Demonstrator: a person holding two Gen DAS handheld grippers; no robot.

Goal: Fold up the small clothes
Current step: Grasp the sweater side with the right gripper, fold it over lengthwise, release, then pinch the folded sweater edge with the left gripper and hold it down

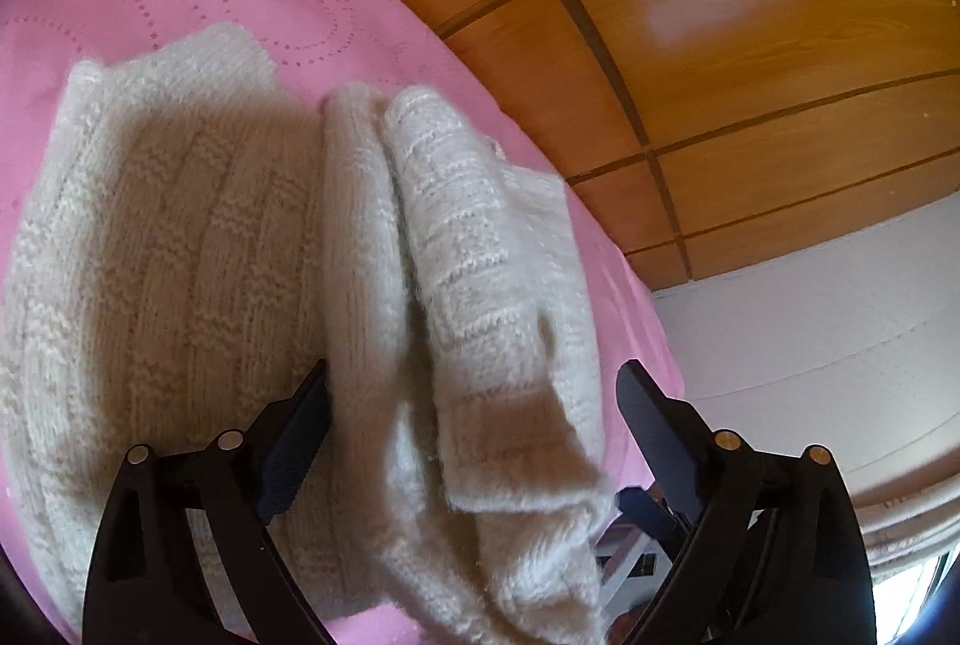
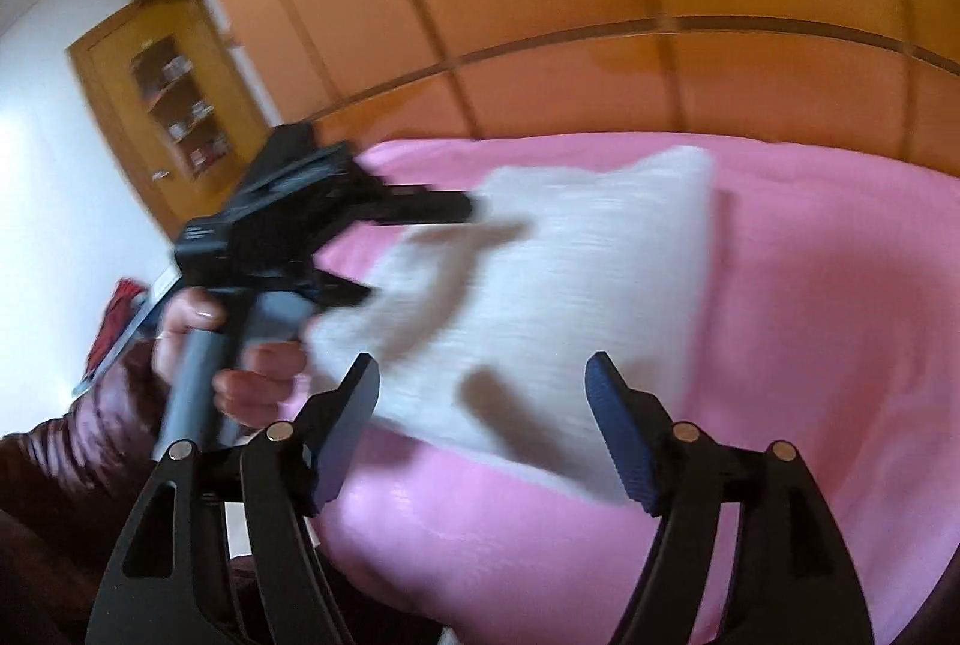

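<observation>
While the pink bedspread (image 1: 372, 39) is covering most of both views, a wooden wardrobe wall (image 1: 750, 63) is rising behind it, and in the right wrist view a wooden cabinet with shelves (image 2: 174, 105) is standing off to the left beside a white wall. On the bedspread a cream knitted garment (image 1: 180, 255) is lying, partly folded: its broad body is resting flat, and a narrower folded strip of the same knit is draping over its right side toward the camera, the lower end blurred. In the right wrist view the garment (image 2: 570, 285) is showing as a pale blurred rectangle near the middle of the pink cover.

The left gripper (image 1: 474, 393) is hovering over the garment with its jaws spread wide, the draped strip lying between them; whether either finger is touching the knit cannot be told. From the other camera this gripper (image 2: 420, 249) is appearing at the garment's left edge, held by the person's hand (image 2: 240, 363). The right gripper (image 2: 483, 375) is also spread wide, pinching nothing, poised above the near edge of the garment.
</observation>
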